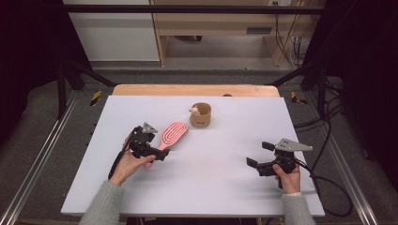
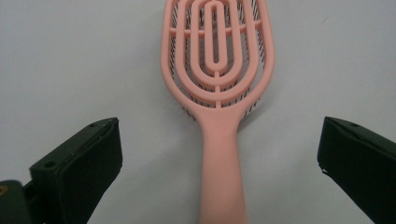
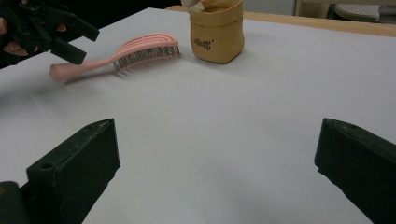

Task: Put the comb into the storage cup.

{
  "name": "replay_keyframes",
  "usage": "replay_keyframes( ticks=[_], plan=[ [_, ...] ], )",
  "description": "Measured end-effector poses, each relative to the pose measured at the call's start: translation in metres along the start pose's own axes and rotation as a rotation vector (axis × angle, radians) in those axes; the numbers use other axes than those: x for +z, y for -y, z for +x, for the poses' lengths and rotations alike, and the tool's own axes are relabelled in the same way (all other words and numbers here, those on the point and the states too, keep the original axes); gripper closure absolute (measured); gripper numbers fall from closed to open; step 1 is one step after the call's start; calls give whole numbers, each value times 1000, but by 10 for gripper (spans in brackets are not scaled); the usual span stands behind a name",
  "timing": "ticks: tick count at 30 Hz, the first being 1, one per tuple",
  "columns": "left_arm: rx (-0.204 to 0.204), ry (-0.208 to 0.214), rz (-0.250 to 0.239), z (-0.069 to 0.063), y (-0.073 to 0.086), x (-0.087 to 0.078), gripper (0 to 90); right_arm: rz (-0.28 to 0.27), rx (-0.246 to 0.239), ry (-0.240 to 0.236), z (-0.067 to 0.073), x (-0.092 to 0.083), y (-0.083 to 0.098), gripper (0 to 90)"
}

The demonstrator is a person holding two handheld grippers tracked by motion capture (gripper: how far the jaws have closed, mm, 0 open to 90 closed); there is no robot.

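Note:
A pink hairbrush [image 1: 174, 132] lies bristles down on the white table [image 1: 225, 187], left of centre. Its handle [image 2: 223, 177] runs between the two jaws of my left gripper [image 2: 219, 140], which stand wide apart and do not touch it. In the high view, the left gripper [image 1: 157, 144] is at the handle end of the brush. My right gripper [image 1: 259, 153] is held open over bare table at the right, with nothing between its jaws [image 3: 217, 144]. From there the brush [image 3: 135, 51] and the left gripper [image 3: 46, 28] show farther off.
A small tan paper pouch [image 1: 201, 116] with a pale object poking out of its top stands just behind the brush head; it also appears in the right gripper view [image 3: 217, 32]. A wooden strip [image 1: 197, 90] borders the table's far edge.

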State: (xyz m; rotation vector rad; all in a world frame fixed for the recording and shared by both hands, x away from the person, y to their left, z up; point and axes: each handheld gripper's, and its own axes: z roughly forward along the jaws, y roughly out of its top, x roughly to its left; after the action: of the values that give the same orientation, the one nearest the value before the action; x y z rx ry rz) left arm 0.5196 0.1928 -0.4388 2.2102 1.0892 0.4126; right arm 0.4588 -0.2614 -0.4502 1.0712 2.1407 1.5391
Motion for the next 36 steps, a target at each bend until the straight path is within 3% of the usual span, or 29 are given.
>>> replay_keyframes(
  ticks=[23, 36],
  plan=[
    [8, -13, 47, -4, 4, 13, 95, 3, -2, -2, 0, 1, 0, 3],
    [14, -16, 52, -6, 5, 16, 305, 3, 0, -3, 0, 1, 0, 3]
  ],
)
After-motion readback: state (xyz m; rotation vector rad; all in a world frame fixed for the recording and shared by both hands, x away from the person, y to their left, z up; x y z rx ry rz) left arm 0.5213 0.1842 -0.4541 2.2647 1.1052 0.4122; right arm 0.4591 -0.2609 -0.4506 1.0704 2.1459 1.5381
